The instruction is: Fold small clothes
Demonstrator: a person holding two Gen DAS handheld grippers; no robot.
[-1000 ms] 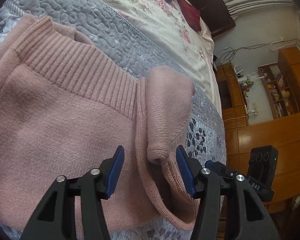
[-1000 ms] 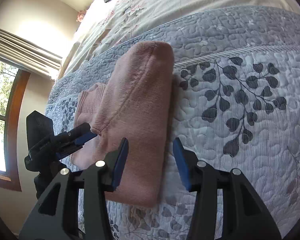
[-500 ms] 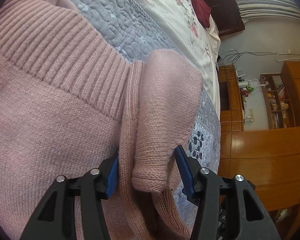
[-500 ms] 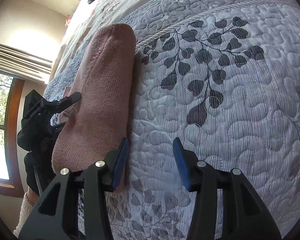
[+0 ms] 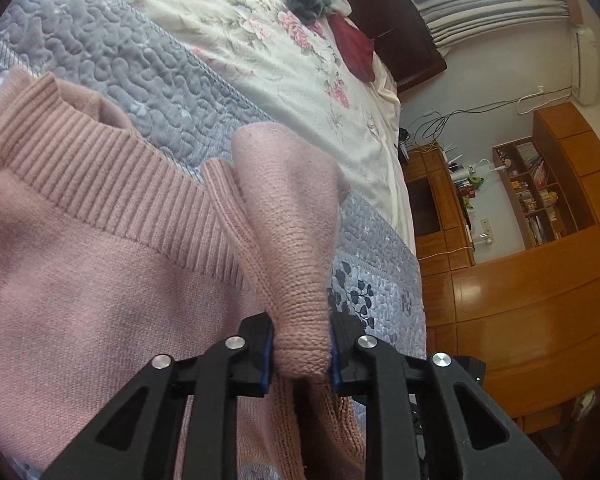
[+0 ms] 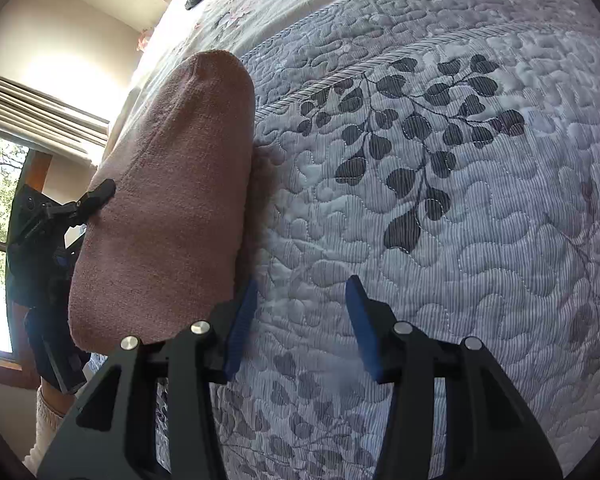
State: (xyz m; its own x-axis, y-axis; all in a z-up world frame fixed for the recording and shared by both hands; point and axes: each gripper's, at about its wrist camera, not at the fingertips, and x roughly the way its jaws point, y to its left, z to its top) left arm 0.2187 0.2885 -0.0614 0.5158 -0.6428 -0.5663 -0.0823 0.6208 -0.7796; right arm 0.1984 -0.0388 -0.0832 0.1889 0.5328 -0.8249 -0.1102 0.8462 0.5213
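Pink sweater (image 5: 100, 280) lies on the quilt (image 6: 440, 200) near the bed's edge, partly folded. Left gripper (image 5: 302, 354) is clamped on a bunched sleeve (image 5: 292, 240), lifted off the body. Right gripper (image 6: 300, 320) hangs apart over bare quilt, holding nothing. Sleeve fold in hand; final folds remain.

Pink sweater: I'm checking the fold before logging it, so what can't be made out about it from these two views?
- Left wrist view: the pink sweater runs past the left and bottom edges; the left gripper hides the sleeve end below its pads.
- Right wrist view: only one folded side shows; the right gripper frame covers its near corner.
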